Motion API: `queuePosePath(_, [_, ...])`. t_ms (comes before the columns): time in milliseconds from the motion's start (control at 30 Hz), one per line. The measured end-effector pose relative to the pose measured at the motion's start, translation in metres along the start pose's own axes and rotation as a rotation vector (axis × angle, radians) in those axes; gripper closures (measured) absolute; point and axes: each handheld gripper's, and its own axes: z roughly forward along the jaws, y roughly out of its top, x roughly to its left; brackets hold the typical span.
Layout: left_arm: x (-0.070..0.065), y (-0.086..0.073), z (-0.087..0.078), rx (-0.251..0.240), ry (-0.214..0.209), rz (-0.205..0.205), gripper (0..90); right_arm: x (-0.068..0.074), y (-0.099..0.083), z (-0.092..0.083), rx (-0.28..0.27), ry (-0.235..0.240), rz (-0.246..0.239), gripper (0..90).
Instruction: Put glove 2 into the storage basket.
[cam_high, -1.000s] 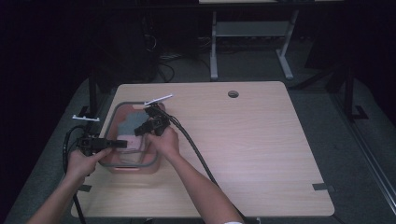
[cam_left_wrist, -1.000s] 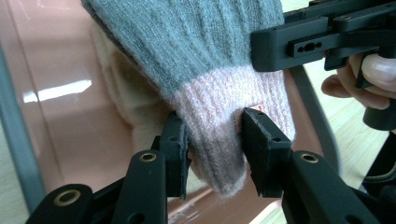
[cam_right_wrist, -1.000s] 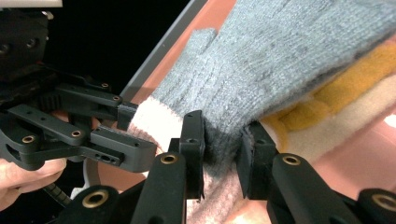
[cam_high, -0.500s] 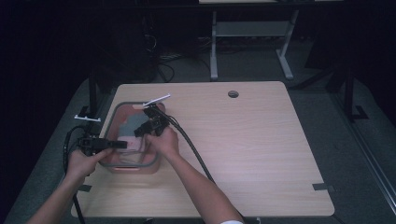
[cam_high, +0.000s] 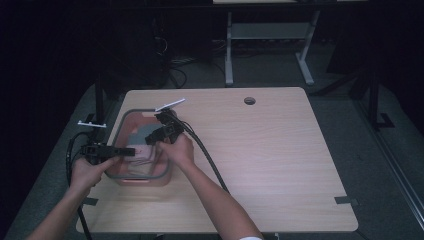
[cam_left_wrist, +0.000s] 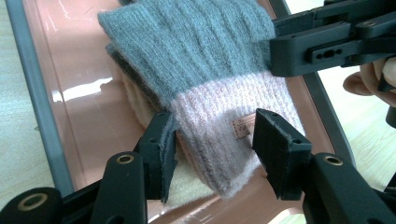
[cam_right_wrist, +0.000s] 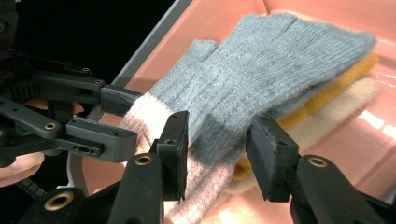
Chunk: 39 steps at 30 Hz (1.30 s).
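Note:
A grey knit glove (cam_left_wrist: 187, 46) with a pink cuff (cam_left_wrist: 219, 140) tops a small stack in the pink tray (cam_high: 140, 177). A yellow glove (cam_right_wrist: 327, 100) and a cream glove (cam_right_wrist: 341, 116) lie under it. My left gripper (cam_left_wrist: 215, 126) straddles the pink cuff; its jaws have just been opening, and one pad stands clear of the knit. My right gripper (cam_right_wrist: 219, 126) straddles the grey finger end (cam_right_wrist: 261, 60) and has also just been opening, with a gap at one pad. In the high view the left gripper (cam_high: 132, 150) and right gripper (cam_high: 150, 140) meet over the tray.
The tray has a grey rim (cam_left_wrist: 32, 93) and sits at the table's left side. The wooden tabletop (cam_high: 270, 160) spreads out to the right, with a cable hole (cam_high: 249, 101) near the far edge. Black cables trail from both grippers.
Both hands hold their places over the tray, and the gloves lie where they were. The high view is too small to show the jaws spreading.

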Motion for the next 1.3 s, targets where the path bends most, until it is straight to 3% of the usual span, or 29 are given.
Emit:
queuePosePath(633, [-0.008, 0.008, -0.011, -0.032, 0.019, 0.028, 47.6, -0.002, 0.0, -0.013, -0.019, -0.019, -0.008, 57.1])
queuePosePath(1000, [-0.021, 0.015, -0.015, -0.076, -0.016, 0.061, 48.2, -0.005, 0.002, -0.031, -0.059, 0.002, 0.001, 54.4])
queuePosePath(1300, [-0.039, 0.019, -0.012, -0.091, -0.054, 0.101, 47.2, -0.011, -0.002, -0.05, -0.097, 0.03, 0.004, 51.2])
